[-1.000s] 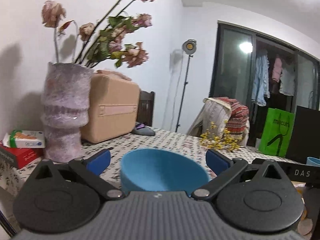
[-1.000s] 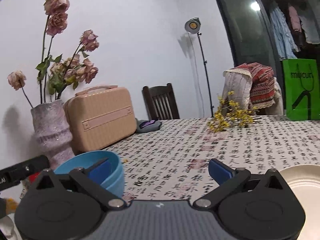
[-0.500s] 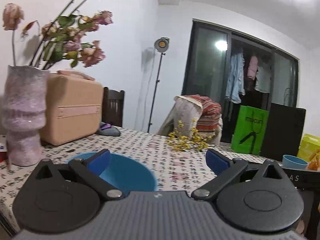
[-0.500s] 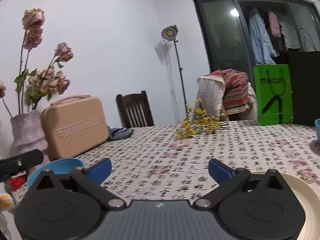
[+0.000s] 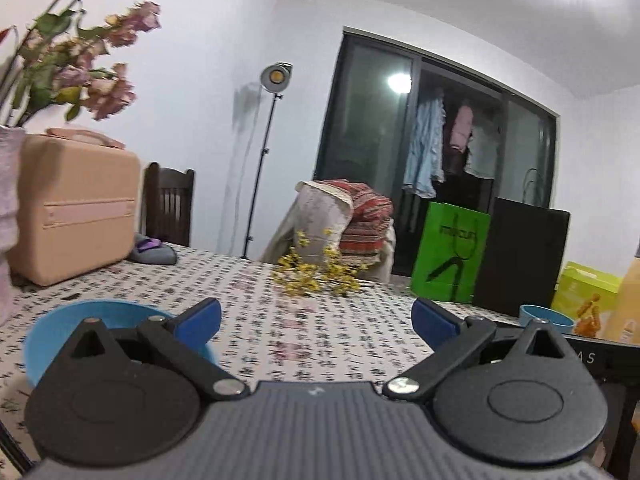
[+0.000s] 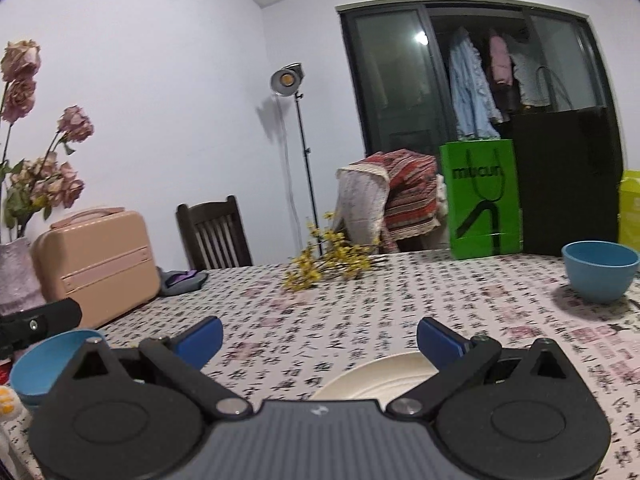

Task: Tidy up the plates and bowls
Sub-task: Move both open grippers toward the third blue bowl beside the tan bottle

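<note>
A blue bowl (image 5: 60, 320) rests on the patterned tablecloth at the lower left of the left wrist view, partly behind my left finger; it shows again as the near blue bowl (image 6: 44, 364) at the far left of the right wrist view. My left gripper (image 5: 316, 320) is open with nothing between its fingers. A second blue bowl (image 6: 600, 276) stands at the right, seen small as the far bowl (image 5: 546, 314). A cream plate (image 6: 376, 376) lies just under my right gripper (image 6: 320, 336), which is open and empty.
A peach case (image 6: 100, 264), a vase of dried roses (image 6: 16, 276), yellow flowers (image 6: 332, 260), a green bag (image 6: 482, 200) and a black box (image 6: 568, 180) ring the table. A dark chair (image 6: 214, 232) stands behind it.
Both views have swung to the right. The near blue bowl, between my left fingers a second ago, now lies off to the left. The plate has come under my right gripper and the far bowl has appeared.
</note>
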`<state>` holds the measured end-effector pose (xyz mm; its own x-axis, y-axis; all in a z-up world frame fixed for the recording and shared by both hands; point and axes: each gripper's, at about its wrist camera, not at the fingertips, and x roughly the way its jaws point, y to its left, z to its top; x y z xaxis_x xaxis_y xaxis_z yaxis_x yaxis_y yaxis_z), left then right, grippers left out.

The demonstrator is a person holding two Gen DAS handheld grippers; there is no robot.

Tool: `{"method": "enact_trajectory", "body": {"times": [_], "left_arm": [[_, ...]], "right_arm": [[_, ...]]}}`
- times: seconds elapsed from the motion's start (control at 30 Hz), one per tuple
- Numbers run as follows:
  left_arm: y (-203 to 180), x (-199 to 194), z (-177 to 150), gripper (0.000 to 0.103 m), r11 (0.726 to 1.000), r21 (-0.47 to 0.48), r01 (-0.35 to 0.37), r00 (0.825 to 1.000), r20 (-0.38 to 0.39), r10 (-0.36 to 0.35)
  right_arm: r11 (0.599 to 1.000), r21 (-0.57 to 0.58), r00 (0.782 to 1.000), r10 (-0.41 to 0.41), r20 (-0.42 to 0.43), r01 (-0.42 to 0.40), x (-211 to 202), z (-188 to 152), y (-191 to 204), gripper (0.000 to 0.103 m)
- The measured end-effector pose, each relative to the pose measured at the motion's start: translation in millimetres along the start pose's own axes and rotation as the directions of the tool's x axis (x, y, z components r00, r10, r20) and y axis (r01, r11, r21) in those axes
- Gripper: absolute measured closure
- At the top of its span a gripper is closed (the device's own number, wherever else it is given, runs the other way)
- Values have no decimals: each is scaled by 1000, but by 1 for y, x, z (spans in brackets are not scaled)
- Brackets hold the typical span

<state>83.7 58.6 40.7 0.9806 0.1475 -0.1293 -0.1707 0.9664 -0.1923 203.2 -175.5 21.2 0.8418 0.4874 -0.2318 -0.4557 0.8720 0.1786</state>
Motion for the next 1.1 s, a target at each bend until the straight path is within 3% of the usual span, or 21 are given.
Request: {"method": "enact_trajectory", "body": {"times": [0.53, 1.1], "left_arm": [[-37, 27, -2, 0, 991, -16, 134, 990, -49, -134], [-80, 56, 7, 0, 978, -22, 208, 971, -117, -209]], "right_arm": [[990, 31, 990, -137, 21, 137, -31, 8, -40, 0], [971, 55, 972, -235, 26, 234, -54, 14, -75, 0]]}}
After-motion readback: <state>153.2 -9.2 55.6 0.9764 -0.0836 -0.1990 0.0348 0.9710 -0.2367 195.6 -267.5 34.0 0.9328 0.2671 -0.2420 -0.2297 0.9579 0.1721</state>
